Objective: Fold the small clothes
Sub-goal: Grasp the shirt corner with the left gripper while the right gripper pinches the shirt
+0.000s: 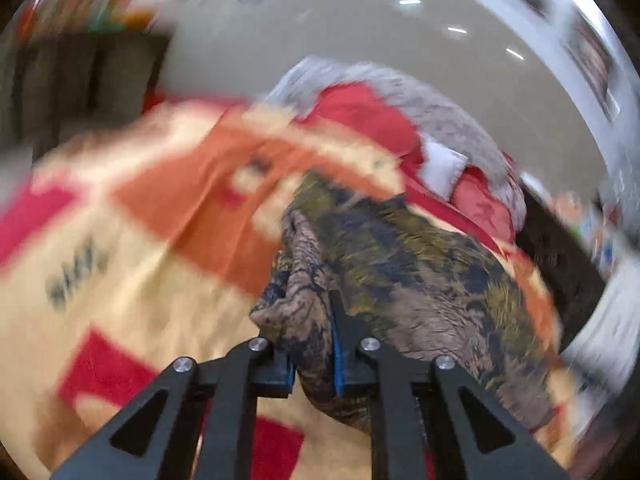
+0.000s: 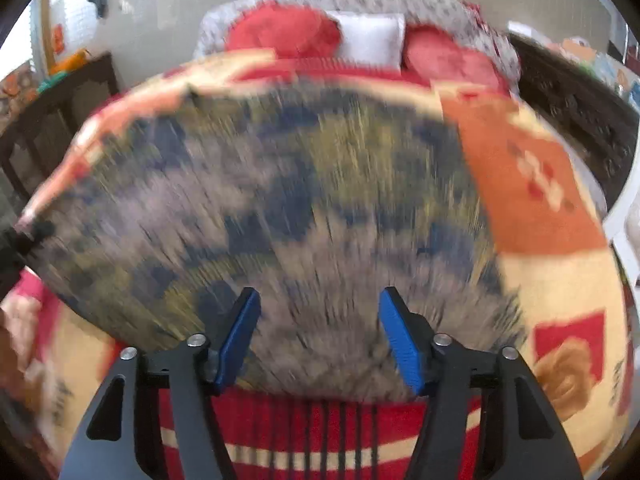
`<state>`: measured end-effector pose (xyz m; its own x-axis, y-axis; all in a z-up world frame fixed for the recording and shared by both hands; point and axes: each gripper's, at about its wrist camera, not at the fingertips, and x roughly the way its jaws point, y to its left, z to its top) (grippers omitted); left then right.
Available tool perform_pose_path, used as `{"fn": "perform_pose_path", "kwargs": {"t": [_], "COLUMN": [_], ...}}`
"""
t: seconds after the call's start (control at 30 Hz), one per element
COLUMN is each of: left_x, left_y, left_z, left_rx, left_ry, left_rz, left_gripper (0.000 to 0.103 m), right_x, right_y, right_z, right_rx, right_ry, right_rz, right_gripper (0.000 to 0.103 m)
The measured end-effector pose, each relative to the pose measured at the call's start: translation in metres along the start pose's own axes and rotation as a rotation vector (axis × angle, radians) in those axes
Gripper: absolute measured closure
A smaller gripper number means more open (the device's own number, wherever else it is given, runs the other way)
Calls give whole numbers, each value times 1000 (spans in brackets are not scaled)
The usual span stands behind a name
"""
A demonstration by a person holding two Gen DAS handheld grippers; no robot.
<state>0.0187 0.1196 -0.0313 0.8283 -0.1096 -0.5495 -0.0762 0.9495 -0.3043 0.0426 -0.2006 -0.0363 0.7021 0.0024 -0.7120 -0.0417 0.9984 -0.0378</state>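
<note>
Writing unreadable; left hand-held gripper (image 1: 314, 344) clamps patterned garment (image 1: 400, 272); right hand-held gripper (image 2: 320, 336) spread wide, empty.

Bright, even indoor light; both fisheye views are motion-blurred, bent and dark at the edges.

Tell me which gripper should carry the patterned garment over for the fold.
Left. The left gripper is already clamped on a bunched edge of the patterned garment. The right gripper stands open above the cloth with nothing pinched, so it would first need to take a grip.
</note>
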Motion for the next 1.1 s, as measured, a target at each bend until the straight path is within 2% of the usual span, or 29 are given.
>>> {"fn": "perform_pose_path", "kwargs": {"t": [0.07,0.1,0.17,0.2,0.23,0.3,0.47,0.57,0.63,0.7,0.77,0.8,0.83,0.93,1.1], "left_x": [-10,-13,-17,-19,-20,-21,-25,-28,-27,-27,-27,-27,-27,-30,-30], "left_y": [-30,-42,-63,-69,-75,-84,-98,-107,-112,-117,-121,-123,-123,-128,-144], "left_z": [0,0,1,1,1,2,6,7,7,5,4,4,5,3,-2], "left_rx": [145,194,279,306,329,353,405,439,450,459,469,470,469,489,509], "left_ry": [-74,-95,-130,-140,-146,-151,-160,-168,-166,-166,-166,-166,-163,-168,-149], "left_rz": [-15,-33,-66,-77,-91,-117,-156,-178,-192,-203,-204,-204,-209,-212,-227], "left_gripper": [90,91,91,91,91,92,94,95,95,95,95,96,96,96,96], "right_x": [-14,-14,1,17,32,59,113,126,135,138,140,141,144,146,131], "right_y": [9,17,31,43,53,73,122,159,182,198,214,217,219,202,142], "right_z": [36,58,95,116,132,155,193,206,212,214,212,212,211,212,221], "right_rx": [-10,-13,-3,10,22,30,32,-84,-183,-271,-365,-399,-435,-433,-311], "right_ry": [-46,-37,37,102,149,212,354,383,410,425,432,424,429,438,406], "right_rz": [70,142,340,462,546,617,693,651,571,535,492,465,414,378,417], "right_gripper": [21,20,18,18,18,18,18,18,18,18,25,43,68,76,77]}}
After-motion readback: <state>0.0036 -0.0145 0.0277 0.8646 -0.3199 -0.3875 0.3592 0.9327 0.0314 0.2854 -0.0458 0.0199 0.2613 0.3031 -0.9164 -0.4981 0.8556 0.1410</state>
